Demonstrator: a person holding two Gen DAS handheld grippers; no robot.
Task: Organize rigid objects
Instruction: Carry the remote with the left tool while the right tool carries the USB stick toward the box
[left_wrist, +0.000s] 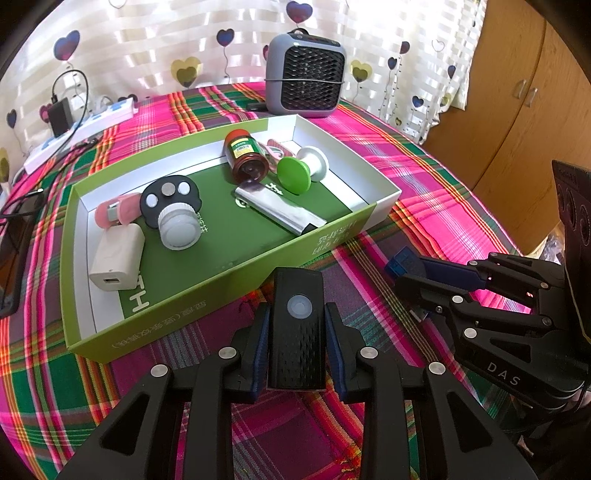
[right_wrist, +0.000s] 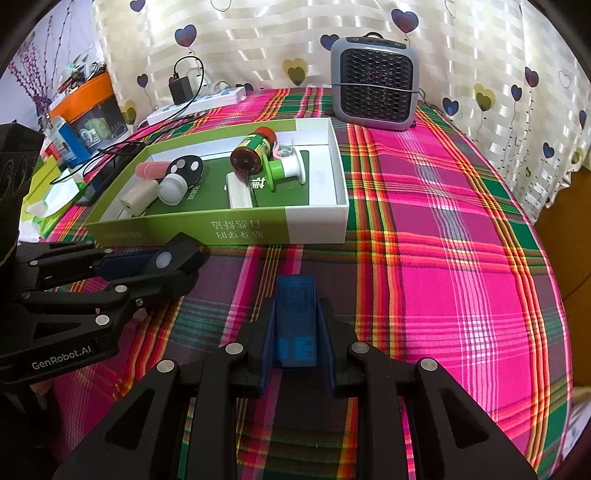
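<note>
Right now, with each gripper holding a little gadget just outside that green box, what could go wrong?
1. The left gripper pinches the black remote near its lower end only; it may tip or slip when lifted.
2. The green box is crowded: dropping something in could knock the brown bottle or green spool, both lying on their sides.
3. The right gripper, shut on the blue device, sits close by; both could collide.

Plaid-clothed table (right_wrist: 461, 258); green box (right_wrist: 221, 229), grey heater (right_wrist: 375, 85), power strip (right_wrist: 199, 103).

grey fan heater (left_wrist: 306, 75) | white power strip (left_wrist: 79, 131) | plaid tablecloth (right_wrist: 461, 258)
</note>
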